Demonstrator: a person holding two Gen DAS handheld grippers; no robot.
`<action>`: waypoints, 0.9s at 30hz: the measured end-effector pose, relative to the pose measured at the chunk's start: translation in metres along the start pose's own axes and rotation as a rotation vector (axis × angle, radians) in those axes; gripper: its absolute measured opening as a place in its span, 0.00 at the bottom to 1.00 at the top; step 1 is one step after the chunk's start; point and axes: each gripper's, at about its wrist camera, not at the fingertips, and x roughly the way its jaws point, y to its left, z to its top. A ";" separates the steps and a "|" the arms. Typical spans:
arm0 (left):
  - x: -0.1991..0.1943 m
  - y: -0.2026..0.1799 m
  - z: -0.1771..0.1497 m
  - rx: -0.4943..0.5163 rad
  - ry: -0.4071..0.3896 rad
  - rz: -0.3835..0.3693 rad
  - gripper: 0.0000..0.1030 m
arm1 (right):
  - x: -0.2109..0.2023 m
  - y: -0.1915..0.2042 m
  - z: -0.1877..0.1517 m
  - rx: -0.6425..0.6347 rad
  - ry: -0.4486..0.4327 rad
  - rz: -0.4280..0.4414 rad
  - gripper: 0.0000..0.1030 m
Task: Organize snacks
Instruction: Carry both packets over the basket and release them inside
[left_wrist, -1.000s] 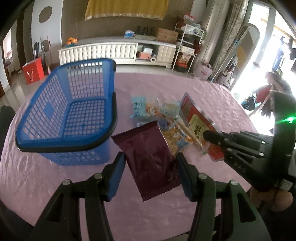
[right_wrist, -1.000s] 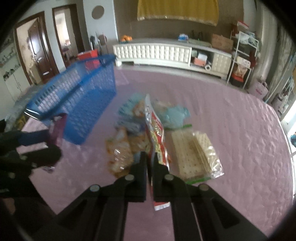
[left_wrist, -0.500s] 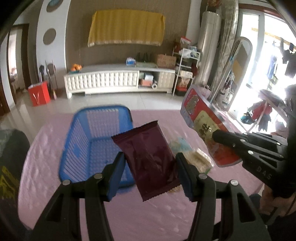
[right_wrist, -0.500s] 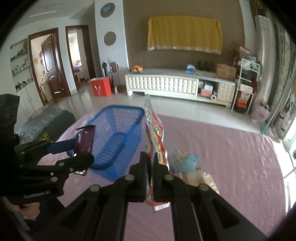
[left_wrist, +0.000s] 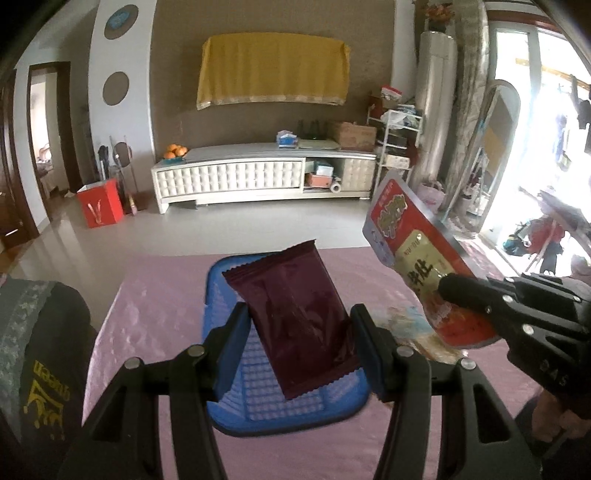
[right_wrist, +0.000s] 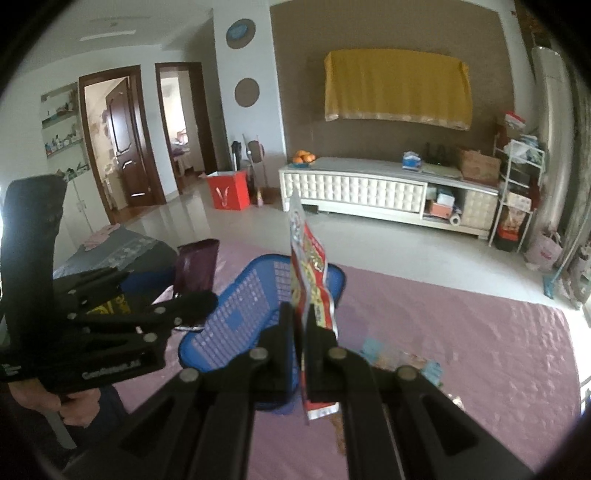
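Above a pink-covered table, my left gripper clamps a maroon snack packet by its sides, while my right gripper pinches a red snack pouch edge-on between jaws nearly touching. Both hang over the blue basket, the packets hiding much of it. Loose snacks lie on the cloth beside the basket. Only the right view shows the two brown doors; only the left shows the pouch's printed face.

Home living rm: TV cabinet, doorways
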 end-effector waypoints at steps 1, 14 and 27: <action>0.006 0.005 0.002 0.000 0.006 0.010 0.51 | 0.006 0.001 0.002 0.001 0.007 0.004 0.07; 0.086 0.047 -0.012 -0.053 0.142 -0.033 0.52 | 0.074 0.003 -0.002 0.046 0.138 -0.006 0.07; 0.086 0.050 -0.017 -0.048 0.170 -0.041 0.71 | 0.072 0.008 -0.005 0.047 0.163 -0.010 0.07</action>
